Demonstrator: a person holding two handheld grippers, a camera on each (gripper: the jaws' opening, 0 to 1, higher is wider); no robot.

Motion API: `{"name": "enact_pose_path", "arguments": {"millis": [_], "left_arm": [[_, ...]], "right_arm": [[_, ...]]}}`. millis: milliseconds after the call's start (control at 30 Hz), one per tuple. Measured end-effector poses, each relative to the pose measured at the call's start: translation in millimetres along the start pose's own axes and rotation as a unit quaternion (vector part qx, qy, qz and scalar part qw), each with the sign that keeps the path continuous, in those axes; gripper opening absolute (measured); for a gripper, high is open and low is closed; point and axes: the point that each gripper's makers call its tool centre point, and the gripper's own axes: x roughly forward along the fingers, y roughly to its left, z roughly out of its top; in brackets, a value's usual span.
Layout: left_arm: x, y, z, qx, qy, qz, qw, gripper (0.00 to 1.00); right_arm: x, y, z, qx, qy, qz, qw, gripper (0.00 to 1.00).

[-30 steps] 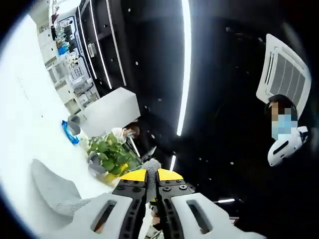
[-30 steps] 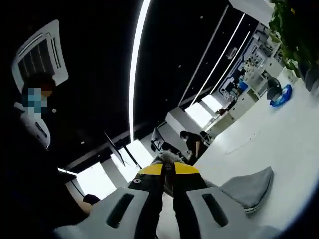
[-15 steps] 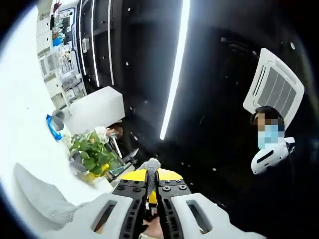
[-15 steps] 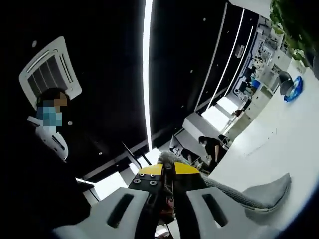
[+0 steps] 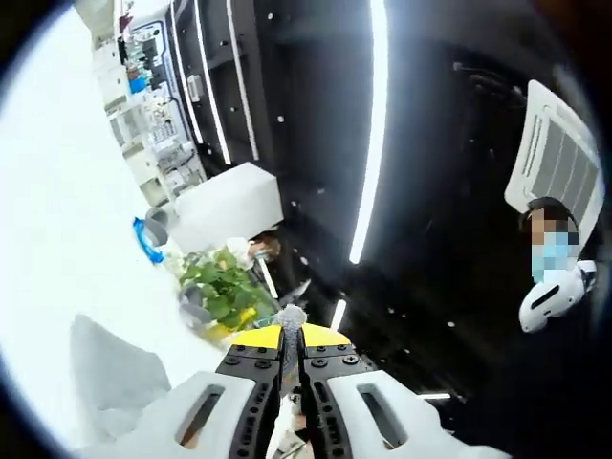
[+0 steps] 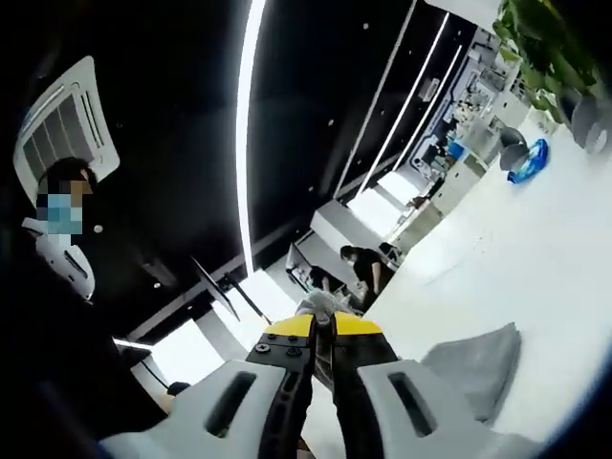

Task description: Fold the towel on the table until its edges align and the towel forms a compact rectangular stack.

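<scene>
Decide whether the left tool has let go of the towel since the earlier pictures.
No. The left tool stays shut on the grey towel, a tuft poking past its yellow tips as before; the potted plant shifted with the camera.

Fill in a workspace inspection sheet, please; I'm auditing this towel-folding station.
Surface: white table, mostly bare.
Job's things: grey towel, lifted, both grippers pinching it.
Clutter: potted plant, blue item, grey cup.
Grippers: left gripper and right gripper both shut on towel corners.
Cables: nothing seen.
Surroundings: dark ceiling with light strips, ceiling vent, shelves, person seated in the background.
</scene>
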Motion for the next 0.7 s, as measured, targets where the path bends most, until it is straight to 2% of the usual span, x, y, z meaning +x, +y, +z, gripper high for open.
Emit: {"name": "enact_pose_path", "arguments": {"millis": [133,233,367,600,700], "left_arm": [[-0.5,14.7,-6.1,-0.001,0.014,0.03,0.9995,0.05],[-0.8,22.6,-8.9,0.008,0.017,0.048,0.9987,0.05],[-3.2,38.2,-12.1,0.037,0.02,0.078,0.996,0.05],[-6.4,64.8,-20.2,0.099,0.04,0.129,0.9859,0.05],[-6.0,69.1,-21.3,0.102,0.038,0.134,0.985,0.05]], "right_arm": [[-1.1,-17.7,-8.0,0.002,0.016,-0.037,0.9992,0.02],[-2.5,-29.3,-10.4,-0.03,0.022,-0.063,0.9973,0.02],[-1.6,-41.9,-18.1,-0.059,0.037,-0.092,0.9934,0.02],[-1.9,-73.7,-34.3,-0.066,0.05,-0.154,0.9845,0.02],[-1.4,-79.4,-39.0,-0.085,0.063,-0.168,0.9801,0.02]]}}
